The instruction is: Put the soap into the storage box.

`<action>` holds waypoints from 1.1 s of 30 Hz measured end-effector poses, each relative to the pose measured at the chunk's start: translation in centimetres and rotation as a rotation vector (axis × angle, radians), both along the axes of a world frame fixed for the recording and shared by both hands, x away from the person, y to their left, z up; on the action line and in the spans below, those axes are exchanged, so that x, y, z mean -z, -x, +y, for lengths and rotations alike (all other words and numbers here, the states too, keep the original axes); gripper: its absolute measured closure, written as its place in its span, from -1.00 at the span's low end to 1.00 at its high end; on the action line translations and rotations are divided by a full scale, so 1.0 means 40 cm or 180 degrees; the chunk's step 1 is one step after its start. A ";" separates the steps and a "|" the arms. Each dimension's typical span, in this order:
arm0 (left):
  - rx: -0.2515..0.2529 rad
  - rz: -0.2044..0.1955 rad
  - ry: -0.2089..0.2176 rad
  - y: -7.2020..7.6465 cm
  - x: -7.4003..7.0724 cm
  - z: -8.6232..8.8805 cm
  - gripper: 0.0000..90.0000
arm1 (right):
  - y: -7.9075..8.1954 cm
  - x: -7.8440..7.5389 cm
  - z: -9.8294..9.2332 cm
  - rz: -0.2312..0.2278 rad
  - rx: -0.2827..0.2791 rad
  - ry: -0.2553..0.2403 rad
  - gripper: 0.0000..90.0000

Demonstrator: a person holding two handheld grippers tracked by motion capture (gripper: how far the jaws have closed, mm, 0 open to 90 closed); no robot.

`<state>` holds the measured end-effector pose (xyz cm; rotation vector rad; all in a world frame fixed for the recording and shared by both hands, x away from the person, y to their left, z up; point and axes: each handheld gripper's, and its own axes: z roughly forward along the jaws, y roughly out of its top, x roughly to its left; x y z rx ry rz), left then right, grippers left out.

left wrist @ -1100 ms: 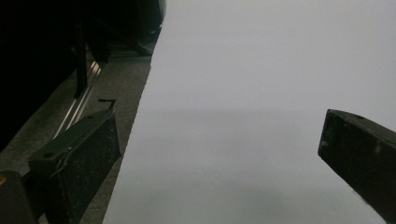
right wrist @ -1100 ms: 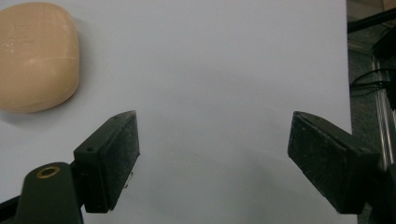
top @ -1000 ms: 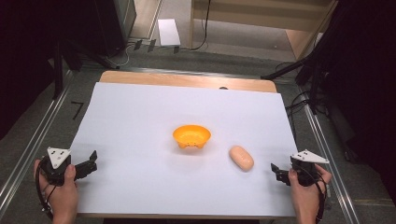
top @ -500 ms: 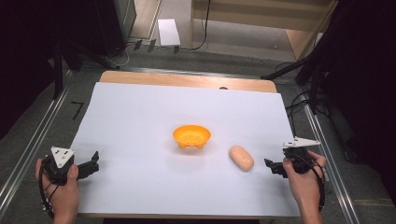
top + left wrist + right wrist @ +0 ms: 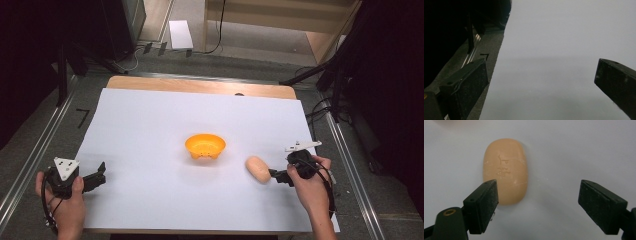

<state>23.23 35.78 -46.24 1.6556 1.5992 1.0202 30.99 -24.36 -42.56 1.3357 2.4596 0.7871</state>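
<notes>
**Soap approach: right gripper closing in on bar**

Item 1. Soap: peach oval bar, stamped face up, flat on the white sheet. In the right gripper view it sits ahead of the jaws and off toward the left one, whose tip overlaps its near end; whether they touch cannot be told. Not yet between the jaws, not held.

Item 2. Right gripper: jaws parted about halfway, nothing between them but bare sheet. Compared with a second ago it has come in from the sheet's edge and now sits just beside the soap, tips pointed at it. Judgement: the reach is nearly done; the jaws need a small sideways shift to straddle the bar before closing.

Item 3. Bowl: orange, empty, beyond the soap as seen from the right gripper, near but apart. Unmoved since the earlier frames. Likely destination for the bar.

Item 4. Left gripper: jaws wide apart, empty, over the sheet's edge, well apart from bowl and soap. Same place as before; idle.
</notes>
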 end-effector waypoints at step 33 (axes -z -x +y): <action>0.0035 0.0014 -0.0005 -0.001 0.000 0.000 -1.00 | -0.035 0.052 0.108 0.0299 -0.0135 0.0051 -0.51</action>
